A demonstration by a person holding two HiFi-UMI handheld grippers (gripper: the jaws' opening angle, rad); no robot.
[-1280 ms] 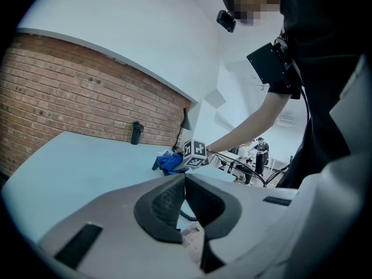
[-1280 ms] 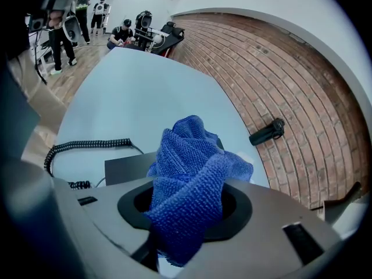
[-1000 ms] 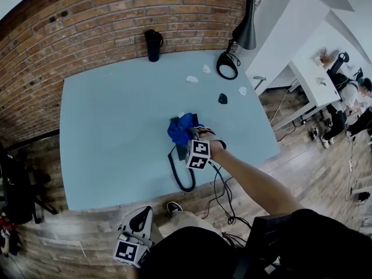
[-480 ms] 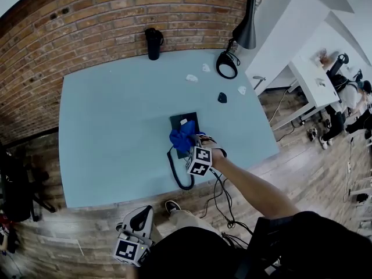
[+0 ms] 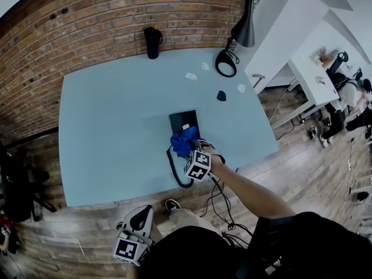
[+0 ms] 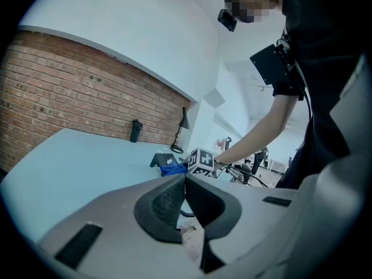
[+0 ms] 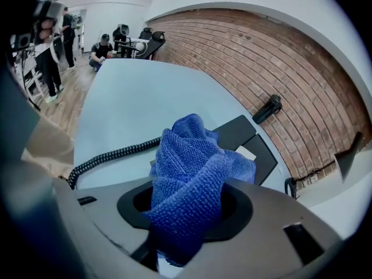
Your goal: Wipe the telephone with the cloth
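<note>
Telephone (image 5: 182, 121), black and flat with a coiled cord, lies on the pale blue bench (image 5: 104, 121), towards its front edge. Right tongs (image 5: 190, 153) clamp a bunched blue microfibre cloth (image 7: 189, 167) over the telephone's near end. Left tongs (image 6: 185, 180) are closed on nothing, well off the bench.

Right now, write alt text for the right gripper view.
The right claw is clamped on a bunched blue cloth, with a black telephone just beyond it on a pale blue table. A coiled cord trails left, and a brick wall stands behind.
</note>
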